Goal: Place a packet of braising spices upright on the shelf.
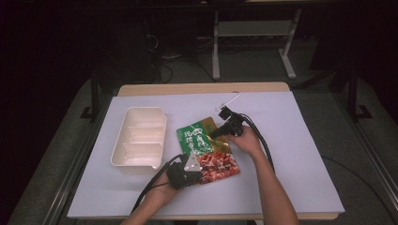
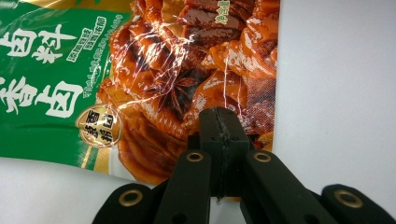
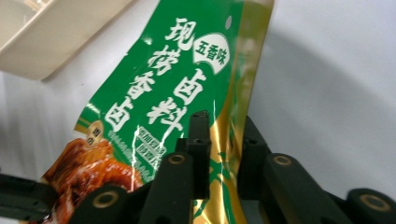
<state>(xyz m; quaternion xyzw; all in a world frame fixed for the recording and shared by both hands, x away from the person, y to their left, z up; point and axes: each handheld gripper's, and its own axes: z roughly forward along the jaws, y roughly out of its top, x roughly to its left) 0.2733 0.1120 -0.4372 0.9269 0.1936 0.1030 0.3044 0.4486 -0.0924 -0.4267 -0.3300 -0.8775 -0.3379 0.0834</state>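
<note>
Pouch (image 1: 209, 151) pinched between left gripper (image 1: 195, 174), right gripper (image 1: 220, 132).

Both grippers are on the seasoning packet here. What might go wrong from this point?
The left gripper pinches only the packet's bottom edge, so the glossy film may slip out. The right gripper clamps its gold side edge; pulling apart might tear or crease it. The white tray sits close and might get bumped.

Gleaming and crinkling: glossy foil-like plastic of the seasoning pouch (image 2: 154, 88), catching light along its gold edge. Looking matt and smooth: white sheet (image 1: 291, 140) covering the table, paper-like. Showing as pale wood at the far edge: the tabletop (image 1: 202, 88). Appearing smooth, cream, slightly shiny plastic: the divided tray (image 1: 140, 140). Looking matt black plastic with brass-coloured rivets: left gripper (image 2: 219, 135) and right gripper (image 3: 222, 154).
</note>
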